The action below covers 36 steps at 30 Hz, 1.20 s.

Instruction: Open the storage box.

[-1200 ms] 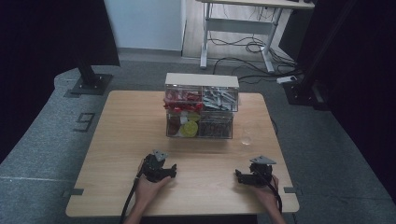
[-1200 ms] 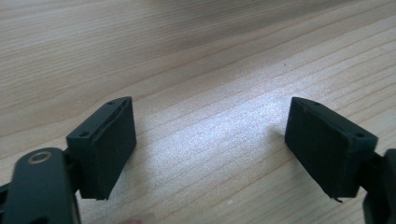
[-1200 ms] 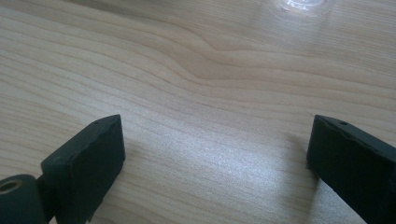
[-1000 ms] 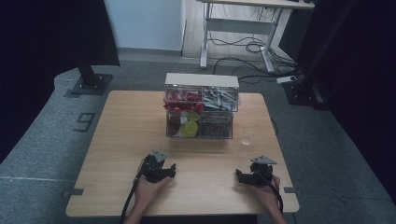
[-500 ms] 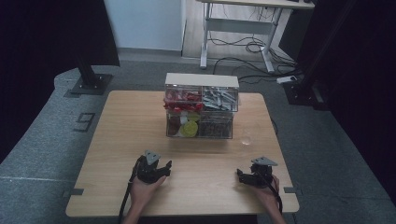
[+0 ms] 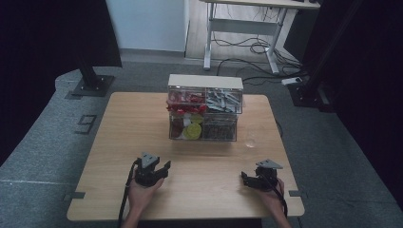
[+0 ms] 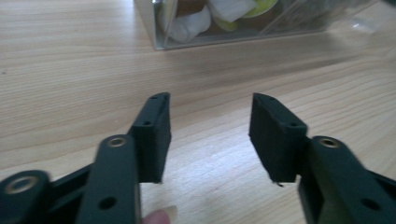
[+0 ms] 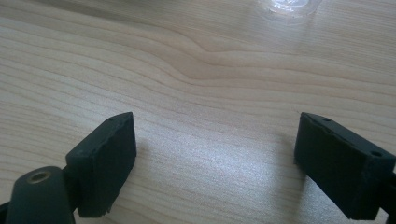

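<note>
While both matte black tools [image 6: 153,172] [image 6: 256,180] gape empty, grainy wood table [image 6: 209,190] shows between.

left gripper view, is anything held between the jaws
No, the left gripper has its jaws apart with nothing between them, just the bare wooden table beneath.

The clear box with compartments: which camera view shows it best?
The high view: the whole clear box stands on the table, all four compartments visible. The left gripper view catches its bottom corner; the right gripper view looks at bare wood.
</note>
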{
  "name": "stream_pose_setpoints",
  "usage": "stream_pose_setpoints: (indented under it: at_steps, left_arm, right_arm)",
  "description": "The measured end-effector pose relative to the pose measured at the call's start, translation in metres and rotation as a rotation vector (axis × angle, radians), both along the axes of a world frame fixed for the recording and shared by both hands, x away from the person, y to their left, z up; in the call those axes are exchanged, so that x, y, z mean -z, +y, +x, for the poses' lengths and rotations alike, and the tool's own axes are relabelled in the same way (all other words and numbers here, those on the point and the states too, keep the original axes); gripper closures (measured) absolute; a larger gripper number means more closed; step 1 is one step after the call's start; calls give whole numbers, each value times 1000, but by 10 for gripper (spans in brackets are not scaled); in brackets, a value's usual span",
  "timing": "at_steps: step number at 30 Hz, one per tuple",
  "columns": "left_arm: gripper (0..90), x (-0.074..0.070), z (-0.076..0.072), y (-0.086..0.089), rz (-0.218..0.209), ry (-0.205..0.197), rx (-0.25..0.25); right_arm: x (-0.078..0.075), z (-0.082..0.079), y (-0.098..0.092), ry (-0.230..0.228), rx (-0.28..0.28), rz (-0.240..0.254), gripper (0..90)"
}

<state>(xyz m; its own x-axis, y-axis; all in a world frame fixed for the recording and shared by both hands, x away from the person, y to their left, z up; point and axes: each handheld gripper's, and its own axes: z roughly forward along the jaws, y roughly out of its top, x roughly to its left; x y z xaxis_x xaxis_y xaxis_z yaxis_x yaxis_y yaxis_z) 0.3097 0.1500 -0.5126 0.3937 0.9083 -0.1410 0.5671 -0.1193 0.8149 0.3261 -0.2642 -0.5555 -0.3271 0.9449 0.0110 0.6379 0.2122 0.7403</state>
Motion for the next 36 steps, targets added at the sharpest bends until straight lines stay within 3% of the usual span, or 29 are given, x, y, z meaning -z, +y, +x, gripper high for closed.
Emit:
stream_pose_setpoints:
  at_steps: [9, 16, 25, 36]
  left_arm:
    - [777, -10, -11, -3, -53, -57, 40]
    - [897, -15, -13, -2, -72, -52, 51]
    - [900, -19, -4, -7, -57, -36, 76]
    - [900, -28, 14, -18, -67, -22, 101]
  right_arm:
    - [0, -1, 0, -1, 0, 0, 136]
    - [0, -2, 0, -2, -2, 3, 138]
    - [0, -3, 0, -2, -4, 4, 139]
    - [0, -3, 0, -3, -6, 3, 140]
